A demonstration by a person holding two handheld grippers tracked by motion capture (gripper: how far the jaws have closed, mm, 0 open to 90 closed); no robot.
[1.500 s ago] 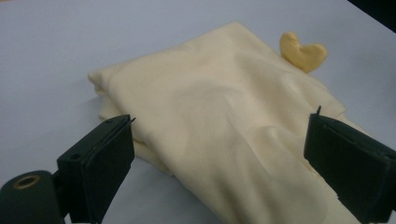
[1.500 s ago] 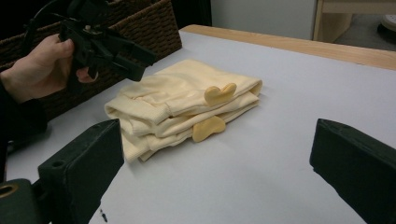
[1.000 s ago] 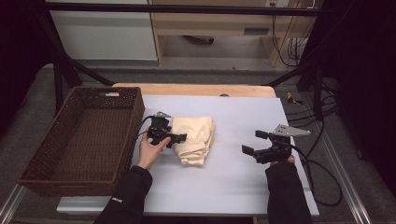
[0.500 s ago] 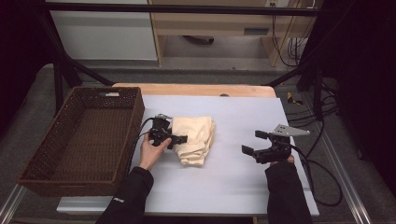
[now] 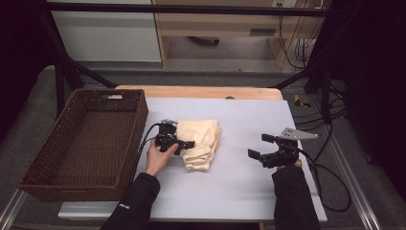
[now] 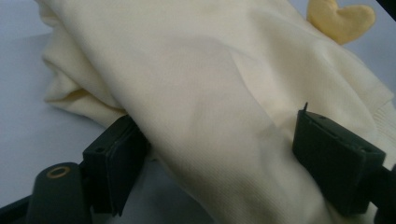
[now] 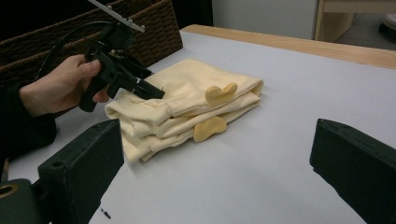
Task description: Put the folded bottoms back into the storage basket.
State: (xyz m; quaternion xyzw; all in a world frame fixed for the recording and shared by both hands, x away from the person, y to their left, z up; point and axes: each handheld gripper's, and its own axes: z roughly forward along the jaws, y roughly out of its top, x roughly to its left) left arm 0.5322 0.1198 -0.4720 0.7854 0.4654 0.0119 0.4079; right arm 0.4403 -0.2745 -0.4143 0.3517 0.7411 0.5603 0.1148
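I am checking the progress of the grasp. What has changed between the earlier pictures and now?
The left gripper has just been closing its jaws around the edge of the folded cream garment. The cloth lies between them, but the pads do not clearly pinch it yet. The hand itself barely shifted. The right gripper stayed open beside the garment, and the garment and wicker basket kept their places.

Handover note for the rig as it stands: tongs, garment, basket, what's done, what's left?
Left tongs: straddling the near edge of the folded cream garment, jaws just been closing, pads not yet clamped.
Right tongs: open, holding nothing, on the right side of the table.
Wicker basket: on the left, nothing in it.
Done: garment folded.
Left: probably finish the grip and move the garment into the basket.
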